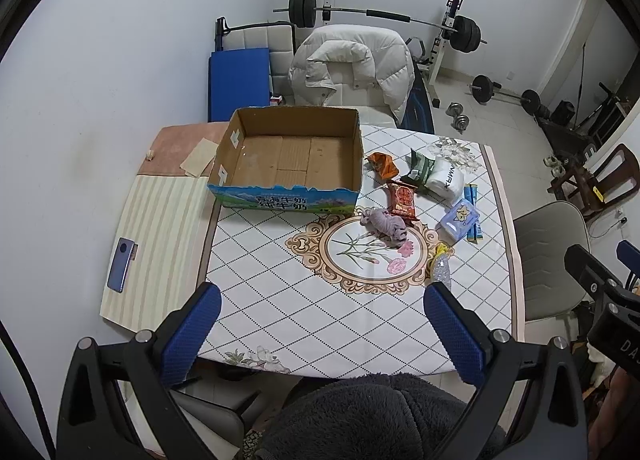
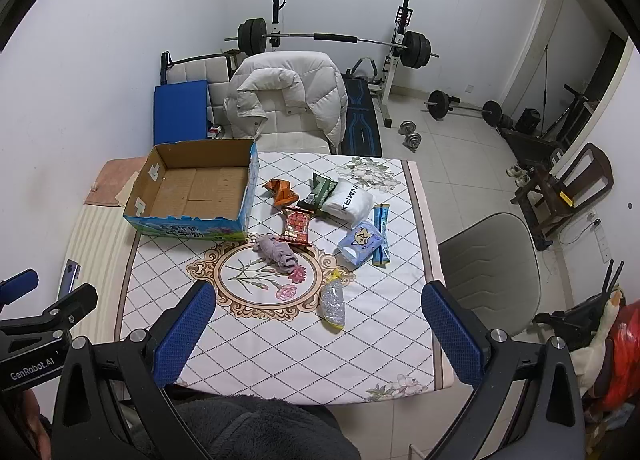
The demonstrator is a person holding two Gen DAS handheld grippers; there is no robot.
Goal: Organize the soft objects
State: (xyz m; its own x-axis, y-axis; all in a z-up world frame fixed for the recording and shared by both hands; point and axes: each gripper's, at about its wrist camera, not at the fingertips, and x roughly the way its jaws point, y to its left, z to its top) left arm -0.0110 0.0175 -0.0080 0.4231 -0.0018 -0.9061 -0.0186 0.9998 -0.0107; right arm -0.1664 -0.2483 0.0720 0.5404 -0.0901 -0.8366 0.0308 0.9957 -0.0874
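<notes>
Blue ribbed pads (image 1: 192, 336) are seen on both grippers, and each pair of fingers is held wide apart with nothing between them: the left gripper (image 1: 322, 334) and the right gripper (image 2: 318, 334) are both raised above the near edge of the table (image 2: 256, 352), over a dark fleece garment (image 1: 372, 412) worn by the person. The cardboard box (image 1: 288, 157) is taken as the landmark; it is stood open and empty at the far left of the patterned tablecloth. Nearest the grippers, well in front of the box and to its right, a small clear bag of beads with a yellow tie (image 2: 334, 302) is laid flat. A crumpled lilac cloth (image 2: 278, 254) is found just in front of the box's right corner, touching a red snack packet (image 2: 297, 225) beside it. Further right of the box, a pale blue tissue pack (image 2: 360, 246) is rested against a blue stick sachet (image 2: 382, 234). Level with the box's right wall, a rolled white towel (image 2: 348, 199), a green packet (image 2: 320, 189) and an orange packet (image 2: 280, 189) are grouped, the green packet touching the towel. Left of the box, a phone (image 1: 122, 264) is laid on a striped mat. Behind the box, a white padded jacket (image 1: 352, 67) is draped over a chair, and a barbell rack (image 1: 384, 15) is set against the wall.
</notes>
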